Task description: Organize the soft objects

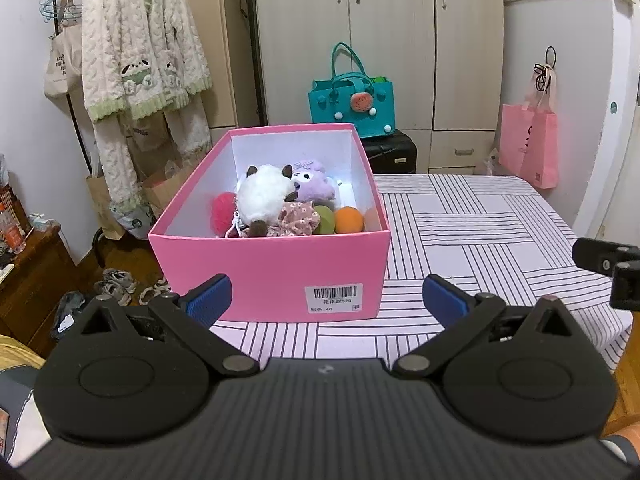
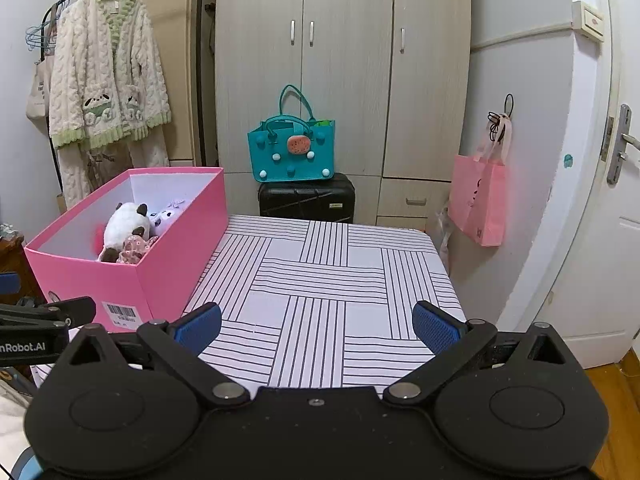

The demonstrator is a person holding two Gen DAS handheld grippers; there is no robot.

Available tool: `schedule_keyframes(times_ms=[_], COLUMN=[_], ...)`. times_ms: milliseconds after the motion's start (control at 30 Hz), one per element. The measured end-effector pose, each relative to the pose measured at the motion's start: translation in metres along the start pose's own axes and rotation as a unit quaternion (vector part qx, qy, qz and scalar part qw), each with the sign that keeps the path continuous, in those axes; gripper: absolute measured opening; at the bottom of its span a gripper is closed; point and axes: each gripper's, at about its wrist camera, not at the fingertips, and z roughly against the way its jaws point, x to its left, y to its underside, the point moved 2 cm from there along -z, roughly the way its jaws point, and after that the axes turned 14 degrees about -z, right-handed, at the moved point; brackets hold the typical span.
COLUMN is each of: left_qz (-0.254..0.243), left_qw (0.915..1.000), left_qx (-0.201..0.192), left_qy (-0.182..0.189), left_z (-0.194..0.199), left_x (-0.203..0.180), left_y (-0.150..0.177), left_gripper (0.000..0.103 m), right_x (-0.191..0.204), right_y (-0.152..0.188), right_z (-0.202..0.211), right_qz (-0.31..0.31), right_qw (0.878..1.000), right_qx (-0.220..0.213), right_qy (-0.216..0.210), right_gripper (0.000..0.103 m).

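Pink box (image 1: pixel 276 264) sits on the counter (image 1: pixel 480 232) at its left edge, lid off, barcode label (image 1: pixel 334 297) on the near end wall. Soft stuff is all inside it: white plush with dark ears (image 1: pixel 264 196) piled on top in the middle, purple plush (image 1: pixel 312 184) just behind it toward the box's far end, pink pom-pom (image 1: pixel 223 208) against the left wall, floral fabric piece (image 1: pixel 298 220) at the near end touching the white plush, green ball (image 1: pixel 325 220) and orange ball (image 1: pixel 349 220) side by side to the right of that, against the right wall. From the right wrist view only the white plush (image 2: pixel 126 226) and floral piece (image 2: pixel 134 248) show clearly over the box (image 2: pixel 172 256) rim. Striped cloth on the counter (image 2: pixel 328 280) right of the box is bare. Left gripper (image 1: pixel 326 300) hovers just in front of the box's near wall, jaws spread wide, nothing between the blue pads. Right gripper (image 2: pixel 316 322) is over the near part of the counter, right of the box, jaws also wide apart and holding nothing. Behind the box: teal tote bag (image 1: pixel 352 108) on a black suitcase (image 1: pixel 390 152), wardrobe (image 1: pixel 380 40) behind that. Fluffy cream robe (image 1: pixel 140 60) hangs on a rack left of the box, pink shopping bag (image 1: pixel 530 144) hangs on the wall well off to the box's right.
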Motion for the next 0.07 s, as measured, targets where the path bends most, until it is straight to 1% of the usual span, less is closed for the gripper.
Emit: schedule_keyframes(times_ms=[67], left_qz=[0.000], left_qw=[1.0000], left_qx=[-0.001], left_qy=[-0.001], left_z=[0.0008], left_x=[0.0004], left_y=[-0.0001], left_gripper=[0.103], right_x=[0.0005], right_y=[0.0002], right_z=[0.0000], right_qz=[0.003], right_qw=[1.000], right_qx=[0.000], right_qy=[0.000], right_gripper=[0.103])
